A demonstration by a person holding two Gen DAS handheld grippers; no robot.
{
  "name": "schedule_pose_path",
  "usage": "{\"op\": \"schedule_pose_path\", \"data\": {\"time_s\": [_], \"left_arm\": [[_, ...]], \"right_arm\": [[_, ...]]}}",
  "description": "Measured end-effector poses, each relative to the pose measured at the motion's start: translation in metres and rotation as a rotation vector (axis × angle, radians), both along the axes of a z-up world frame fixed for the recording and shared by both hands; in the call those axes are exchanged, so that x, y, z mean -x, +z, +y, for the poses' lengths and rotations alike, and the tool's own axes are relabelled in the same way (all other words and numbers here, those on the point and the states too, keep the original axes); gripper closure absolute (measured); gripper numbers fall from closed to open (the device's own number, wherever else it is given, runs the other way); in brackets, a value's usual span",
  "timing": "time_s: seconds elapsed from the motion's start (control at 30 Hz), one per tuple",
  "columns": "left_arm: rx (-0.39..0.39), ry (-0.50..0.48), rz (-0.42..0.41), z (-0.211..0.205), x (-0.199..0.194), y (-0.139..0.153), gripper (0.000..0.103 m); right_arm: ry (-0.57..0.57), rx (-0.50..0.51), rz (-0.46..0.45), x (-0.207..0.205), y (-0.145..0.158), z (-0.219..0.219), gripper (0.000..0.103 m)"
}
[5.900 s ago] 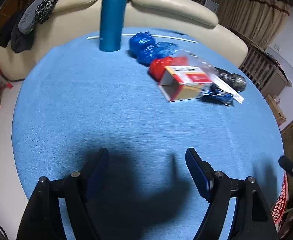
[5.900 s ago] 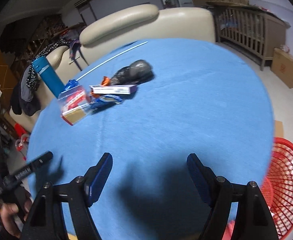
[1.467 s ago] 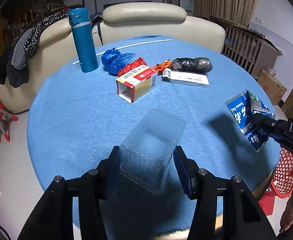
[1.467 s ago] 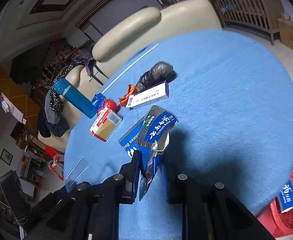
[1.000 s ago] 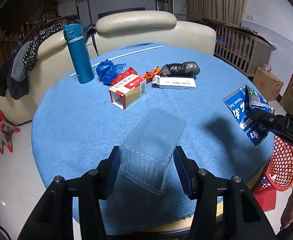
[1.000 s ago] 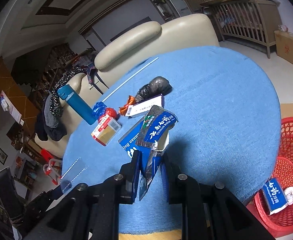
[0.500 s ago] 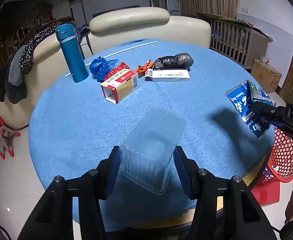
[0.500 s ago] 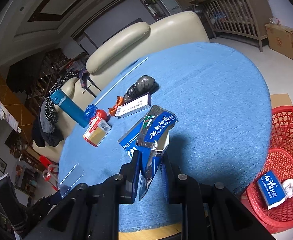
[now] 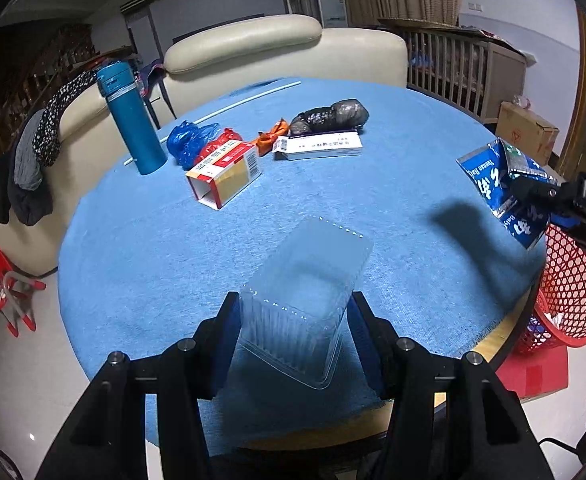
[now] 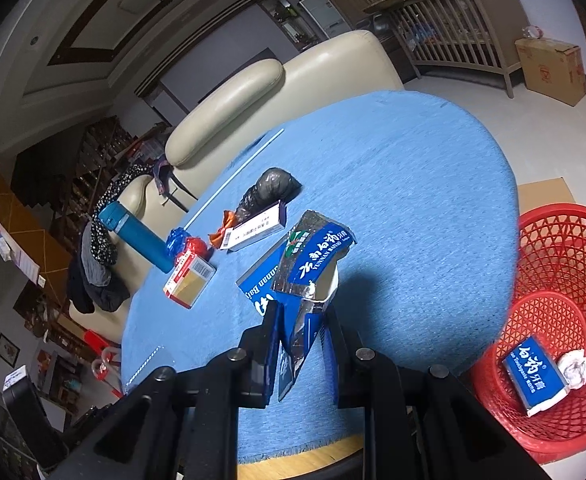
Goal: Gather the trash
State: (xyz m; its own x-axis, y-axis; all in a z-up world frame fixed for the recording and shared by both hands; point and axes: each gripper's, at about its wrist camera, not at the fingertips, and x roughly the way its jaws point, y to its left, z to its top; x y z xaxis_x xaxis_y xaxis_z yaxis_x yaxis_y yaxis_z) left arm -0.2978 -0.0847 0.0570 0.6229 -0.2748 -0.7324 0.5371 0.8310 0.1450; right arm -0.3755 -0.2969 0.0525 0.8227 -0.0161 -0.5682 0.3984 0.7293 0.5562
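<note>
The left gripper [image 9: 295,320] is clamped on a clear tray [image 9: 307,300], its fingers [image 9: 225,328] squeezing the tray's near end so the rest juts out ahead of them over the table [image 9: 133,248]. I'd guess that end grip keeps the flimsy plastic from buckling. To its right, the right gripper [image 10: 299,330] is pinched flat on a torn blue carton [image 10: 309,268], which sticks up past the fingertips. Right of and below those fingers stands the red basket [image 10: 553,232], likely where both pieces go. A flask [image 9: 131,120] and more trash lie far ahead.
</note>
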Motion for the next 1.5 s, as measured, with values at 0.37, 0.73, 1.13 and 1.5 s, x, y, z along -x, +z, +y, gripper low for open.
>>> {"op": "schedule_pose_path", "data": {"time_s": [0.37, 0.73, 1.13, 1.5], "left_arm": [[0.000, -0.012, -0.015, -0.002, 0.004, 0.004, 0.047], [0.011, -0.029, -0.047, -0.005, 0.013, 0.015, 0.047], [0.079, 0.016, -0.089, 0.012, 0.012, 0.036, 0.047], [0.115, 0.047, -0.099, 0.024, 0.011, 0.045, 0.047]], "right_arm": [[-0.012, -0.001, -0.017, 0.009, 0.005, -0.002, 0.082], [-0.007, 0.004, -0.030, 0.016, 0.010, -0.002, 0.082], [0.015, 0.031, -0.043, 0.013, 0.025, 0.007, 0.082], [0.052, 0.049, -0.052, 0.008, 0.034, 0.020, 0.082]]}}
